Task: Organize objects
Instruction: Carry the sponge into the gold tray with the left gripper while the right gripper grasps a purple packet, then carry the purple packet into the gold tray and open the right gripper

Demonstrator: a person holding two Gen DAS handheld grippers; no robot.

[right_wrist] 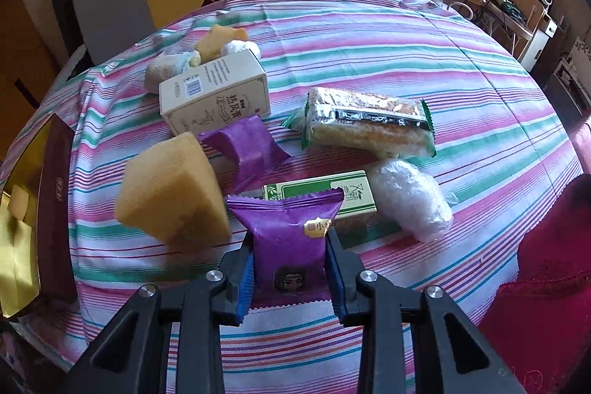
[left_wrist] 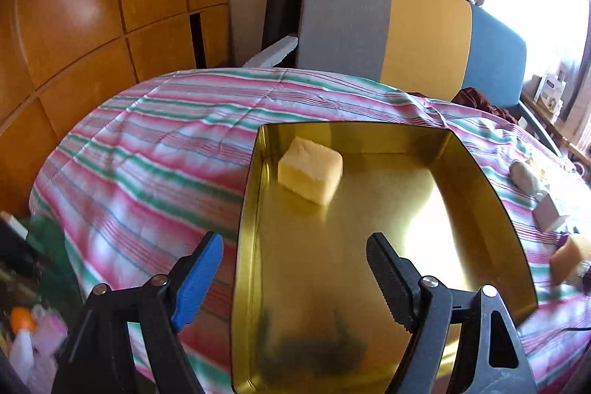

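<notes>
Right wrist: right tongs (right_wrist: 290, 248) clamp purple packet (right_wrist: 286, 239), sponge (right_wrist: 171, 187) just beside; left tongs (left_wrist: 295, 268) apart.

Purple packet (right_wrist: 291, 242) upright, pinched between right tool (right_wrist: 290, 268). Gold tin (left_wrist: 491, 194) open, holding one yellow sponge (left_wrist: 310, 170) near far corner. Other snacks scattered on striped tabletop (right_wrist: 443, 61).

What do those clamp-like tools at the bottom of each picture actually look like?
Each is a hand-held gripper built from black angular plastic links with triangular cut-outs, joined by round silver pivot pins. The left hand-held gripper has one bright blue finger pad and one black pad with a ridged, toothed face. The right hand-held gripper shows blue pads on both fingers. No cables, sleeves or lettering are visible.
</notes>
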